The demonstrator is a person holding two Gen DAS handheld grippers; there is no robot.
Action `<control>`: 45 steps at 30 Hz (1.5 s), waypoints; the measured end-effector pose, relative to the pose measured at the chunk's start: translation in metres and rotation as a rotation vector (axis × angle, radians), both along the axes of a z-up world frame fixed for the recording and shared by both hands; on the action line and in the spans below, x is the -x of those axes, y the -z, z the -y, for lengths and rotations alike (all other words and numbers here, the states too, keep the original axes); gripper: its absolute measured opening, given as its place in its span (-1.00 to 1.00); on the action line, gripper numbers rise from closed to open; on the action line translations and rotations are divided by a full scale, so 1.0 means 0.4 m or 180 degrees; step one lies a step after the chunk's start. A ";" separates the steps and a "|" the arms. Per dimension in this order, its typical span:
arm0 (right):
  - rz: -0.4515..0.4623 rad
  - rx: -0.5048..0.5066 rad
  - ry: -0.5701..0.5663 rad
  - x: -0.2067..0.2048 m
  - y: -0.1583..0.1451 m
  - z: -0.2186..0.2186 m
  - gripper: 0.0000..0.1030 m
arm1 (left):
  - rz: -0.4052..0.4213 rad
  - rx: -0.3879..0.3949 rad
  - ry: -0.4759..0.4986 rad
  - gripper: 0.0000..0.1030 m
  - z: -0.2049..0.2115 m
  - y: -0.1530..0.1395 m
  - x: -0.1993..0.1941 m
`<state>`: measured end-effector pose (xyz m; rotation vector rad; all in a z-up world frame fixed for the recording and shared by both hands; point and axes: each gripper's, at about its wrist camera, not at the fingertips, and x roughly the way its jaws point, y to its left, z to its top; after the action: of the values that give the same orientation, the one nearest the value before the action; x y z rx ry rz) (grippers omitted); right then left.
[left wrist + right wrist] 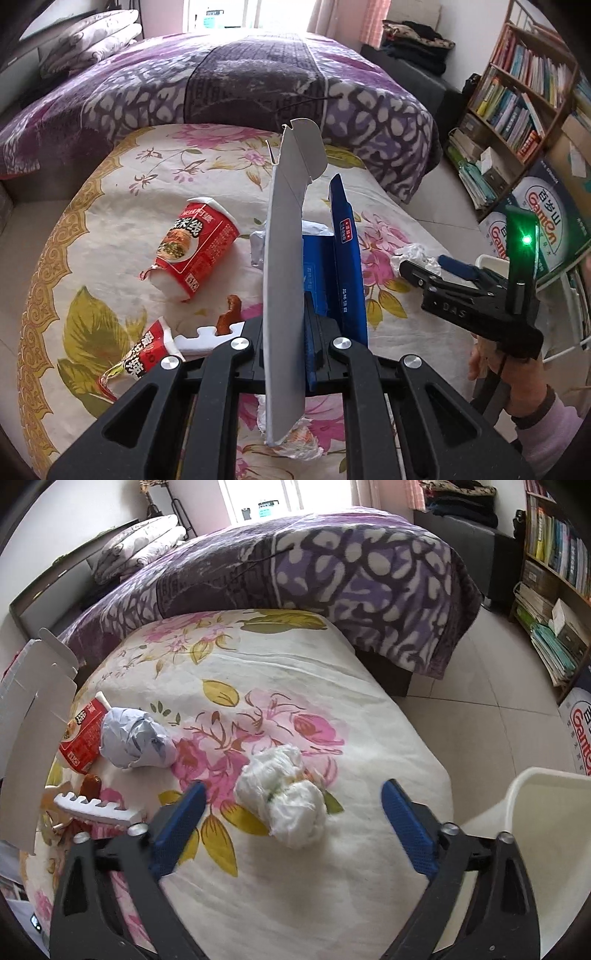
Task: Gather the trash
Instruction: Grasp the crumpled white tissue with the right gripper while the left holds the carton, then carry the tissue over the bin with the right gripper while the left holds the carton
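Two grippers over a floral cloth, purple bed beyond: left gripper pinches a flattened carton; right gripper, jaws spread, straddles crumpled tissue.

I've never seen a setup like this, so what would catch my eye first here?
A flattened grey-and-blue cardboard box stands upright, clamped in the left tool. The right tool hangs open over a crumpled white tissue wad on the flowered sheet. A red noodle cup lies tipped behind.
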<state>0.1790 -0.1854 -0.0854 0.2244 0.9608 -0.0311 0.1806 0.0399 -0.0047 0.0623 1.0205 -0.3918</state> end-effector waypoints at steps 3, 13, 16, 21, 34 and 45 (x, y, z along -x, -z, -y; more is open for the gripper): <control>-0.0053 -0.0132 -0.0012 -0.004 0.010 0.002 -0.22 | 0.0009 0.0009 -0.0058 -0.77 -0.008 -0.001 0.002; 0.0321 0.0024 0.0129 0.072 -0.120 -0.011 -0.23 | 0.0290 0.0053 -0.0424 -0.77 -0.014 -0.062 0.031; 0.0388 0.0045 0.0164 0.098 -0.169 -0.014 -0.23 | 0.0358 0.0063 -0.0521 -0.77 -0.013 -0.077 0.047; 0.0409 0.0101 0.0163 0.149 -0.225 -0.032 -0.23 | 0.0579 -0.0065 -0.0632 -0.77 -0.007 -0.105 0.077; 0.0476 -0.0073 0.0198 0.232 -0.221 -0.004 -0.22 | 0.0525 -0.0050 -0.0775 -0.77 0.008 -0.099 0.114; 0.0480 -0.0137 0.0368 0.269 -0.227 0.075 -0.22 | 0.0528 -0.0033 -0.0664 -0.76 0.086 -0.101 0.130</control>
<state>0.0712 -0.2156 0.0055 0.3176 0.7982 -0.0983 0.1285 0.0054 0.0357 -0.0026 0.8557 -0.1876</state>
